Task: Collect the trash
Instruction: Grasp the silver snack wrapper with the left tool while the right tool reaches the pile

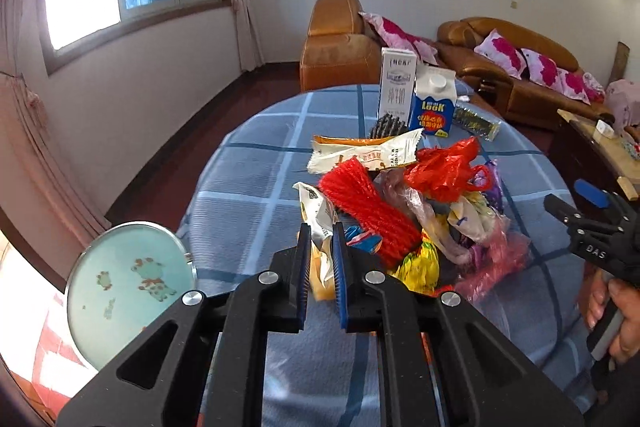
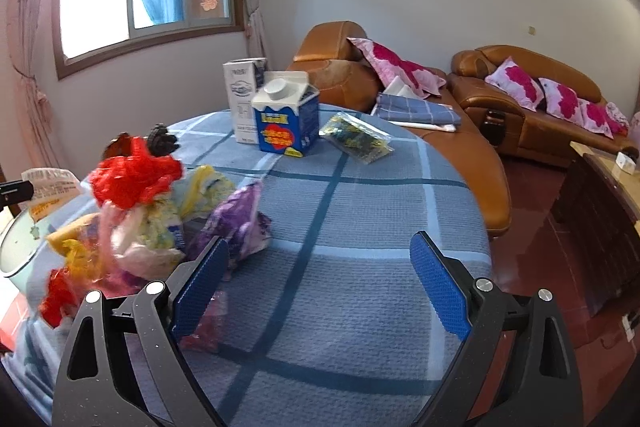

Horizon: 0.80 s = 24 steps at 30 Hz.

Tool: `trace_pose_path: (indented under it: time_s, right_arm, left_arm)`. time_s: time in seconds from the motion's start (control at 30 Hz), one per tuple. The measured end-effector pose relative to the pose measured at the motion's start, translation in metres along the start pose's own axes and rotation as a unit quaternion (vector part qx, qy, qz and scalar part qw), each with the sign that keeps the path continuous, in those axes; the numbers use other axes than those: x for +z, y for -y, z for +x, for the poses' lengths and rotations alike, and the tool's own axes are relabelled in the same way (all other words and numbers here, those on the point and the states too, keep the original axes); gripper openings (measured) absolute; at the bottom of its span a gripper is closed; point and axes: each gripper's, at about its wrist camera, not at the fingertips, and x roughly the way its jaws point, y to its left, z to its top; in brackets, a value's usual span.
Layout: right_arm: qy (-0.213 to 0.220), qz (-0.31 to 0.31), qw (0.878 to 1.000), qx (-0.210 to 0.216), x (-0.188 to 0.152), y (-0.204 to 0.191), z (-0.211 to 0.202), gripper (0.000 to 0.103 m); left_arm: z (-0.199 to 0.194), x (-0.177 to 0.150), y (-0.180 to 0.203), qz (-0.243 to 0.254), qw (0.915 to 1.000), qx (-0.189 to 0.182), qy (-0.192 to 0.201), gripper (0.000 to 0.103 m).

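Note:
A heap of trash lies on the blue checked tablecloth (image 1: 248, 187): a red plastic bag (image 1: 448, 167), a red fringed bundle (image 1: 368, 211), a long cream snack wrapper (image 1: 368, 155), yellow and pink bags. My left gripper (image 1: 321, 231) is shut on a white and yellow wrapper (image 1: 320, 223) at the heap's near left edge. My right gripper (image 2: 320, 247) is open and empty over bare cloth, right of the heap (image 2: 144, 211); it also shows in the left wrist view (image 1: 592, 227). A purple wrapper (image 2: 240, 223) lies just beyond its left finger.
A blue carton (image 2: 286, 119), a tall white milk carton (image 2: 242, 99) and a dark green packet (image 2: 356, 137) stand at the table's far side. A pale enamel basin (image 1: 128, 287) sits left of the table. Brown leather sofas (image 2: 520, 107) and a dark cabinet (image 2: 600, 219) lie beyond.

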Motion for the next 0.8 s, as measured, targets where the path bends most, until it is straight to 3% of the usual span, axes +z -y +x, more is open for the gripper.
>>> trace_pose_path:
  time_s: [0.1, 0.3, 0.47, 0.7, 0.8]
  right_arm:
    - [-0.008, -0.017, 1.0, 0.016, -0.003, -0.015, -0.001, 0.089]
    - [-0.065, -0.05, 0.996, 0.047, -0.023, -0.038, 0.012, 0.069]
    - [-0.082, -0.055, 0.992, 0.075, -0.027, -0.043, 0.013, 0.053]
    - [-0.105, -0.072, 0.987, 0.095, -0.035, -0.054, 0.019, 0.039]
    - [-0.105, -0.084, 0.986, 0.095, -0.035, -0.058, 0.017, 0.038]
  left_arm:
    - [-0.012, -0.006, -0.007, 0.001, 1.0, 0.004, 0.003, 0.01]
    - [-0.021, -0.027, -0.027, 0.0, 0.9998, 0.017, -0.013, 0.01]
    - [-0.018, -0.039, -0.041, -0.011, 0.9993, 0.023, -0.027, 0.01]
    - [-0.022, -0.042, -0.048, -0.016, 0.9993, 0.025, -0.024, 0.01]
    - [-0.023, -0.041, -0.05, -0.018, 0.9992, 0.027, -0.023, 0.01]
